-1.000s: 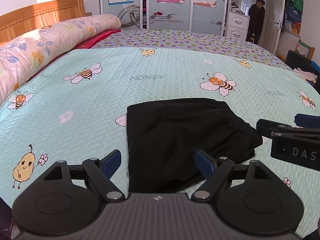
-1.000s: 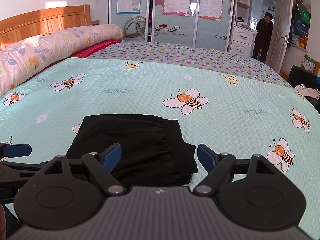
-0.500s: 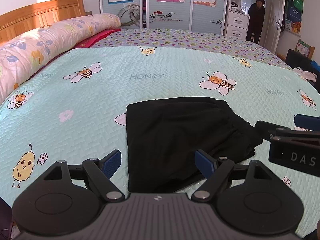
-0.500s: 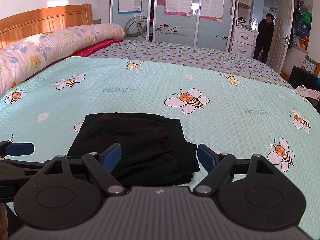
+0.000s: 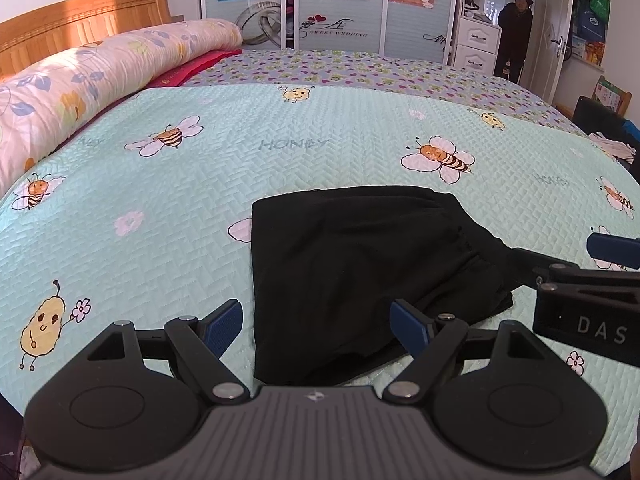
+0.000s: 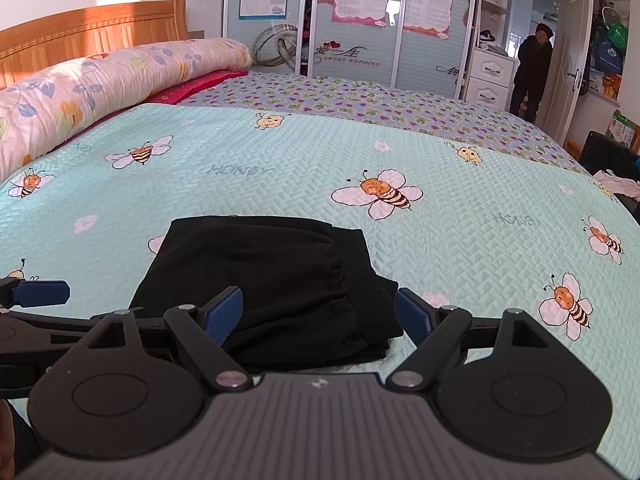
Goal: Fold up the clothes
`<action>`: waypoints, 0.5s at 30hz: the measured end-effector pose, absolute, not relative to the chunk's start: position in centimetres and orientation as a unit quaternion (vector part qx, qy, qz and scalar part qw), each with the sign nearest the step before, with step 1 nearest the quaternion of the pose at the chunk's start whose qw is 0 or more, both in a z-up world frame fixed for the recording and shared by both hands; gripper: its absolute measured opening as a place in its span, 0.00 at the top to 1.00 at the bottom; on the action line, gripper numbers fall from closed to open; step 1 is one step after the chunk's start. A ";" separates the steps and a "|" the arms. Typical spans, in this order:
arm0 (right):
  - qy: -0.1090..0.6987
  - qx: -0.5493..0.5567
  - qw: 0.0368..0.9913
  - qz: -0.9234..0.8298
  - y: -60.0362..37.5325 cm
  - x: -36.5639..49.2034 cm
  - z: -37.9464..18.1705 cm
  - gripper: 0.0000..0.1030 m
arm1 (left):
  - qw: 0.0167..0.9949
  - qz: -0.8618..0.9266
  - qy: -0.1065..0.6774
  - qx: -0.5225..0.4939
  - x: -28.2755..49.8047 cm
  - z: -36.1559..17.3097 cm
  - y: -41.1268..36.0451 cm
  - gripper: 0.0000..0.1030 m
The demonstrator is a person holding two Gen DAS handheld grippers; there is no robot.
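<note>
The wide bed (image 5: 120, 208) fills both views. It is covered by a mint-green quilted bedspread (image 5: 320, 152) printed with cartoon bees and the word HONEY. A lavender floral sheet (image 5: 360, 72) covers the far part of the mattress. An orange wooden slatted headboard (image 5: 80, 28) stands at the far left. A long rolled floral quilt in cream and pink (image 5: 100, 72) lies along the left side, in front of the headboard. Beyond the bed stands a pale blue sliding-door wardrobe (image 5: 340, 8) with printed sheets fixed to its panels. A person in dark clothing (image 5: 516, 36) stands in the doorway at the far right.

The folded black fabric garment (image 5: 360, 272) lies flat on the bedspread near the near edge of the bed. It forms a compact stack, with a gathered band running across its right part. Layered edges show at its near right corner.

The left gripper (image 5: 318, 320), black with blue pads, sits at the near side of the garment. Its jaws stand wide apart and grip nothing; the near left portion of the garment appears between them. The right gripper (image 6: 320, 312), of the same build, sits just right of the left one. Its jaws are likewise spread wide and grip nothing; the near right corner of the garment appears between them.
</note>
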State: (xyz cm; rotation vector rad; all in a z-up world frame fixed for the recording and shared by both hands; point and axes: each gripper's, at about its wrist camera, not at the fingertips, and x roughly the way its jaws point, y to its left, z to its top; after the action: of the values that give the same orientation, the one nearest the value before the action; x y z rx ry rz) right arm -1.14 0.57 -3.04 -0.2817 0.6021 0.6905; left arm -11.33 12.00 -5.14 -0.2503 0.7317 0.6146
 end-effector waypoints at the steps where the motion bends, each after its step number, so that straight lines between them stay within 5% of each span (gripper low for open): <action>1: 0.291 -0.136 0.887 0.332 0.6 -1.1 -3.1 0.20 | 0.880 0.295 0.352 -0.121 -11.3 -5.2 12.0 0.19; 10: 0.301 -0.138 0.884 0.331 0.8 -0.7 -4.1 0.20 | 0.874 0.303 0.356 -0.130 -11.5 -5.9 14.0 0.19; 15: 0.353 -0.037 0.866 0.352 -2.2 2.6 -6.2 0.20 | 0.861 0.327 0.346 -0.181 -12.5 -6.2 19.1 0.19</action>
State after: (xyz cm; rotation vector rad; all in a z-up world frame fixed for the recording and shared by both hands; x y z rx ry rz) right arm 2.57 -2.15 -6.16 -0.0766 0.7398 0.7371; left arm -12.53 19.09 -6.21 -0.3798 0.7251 0.6871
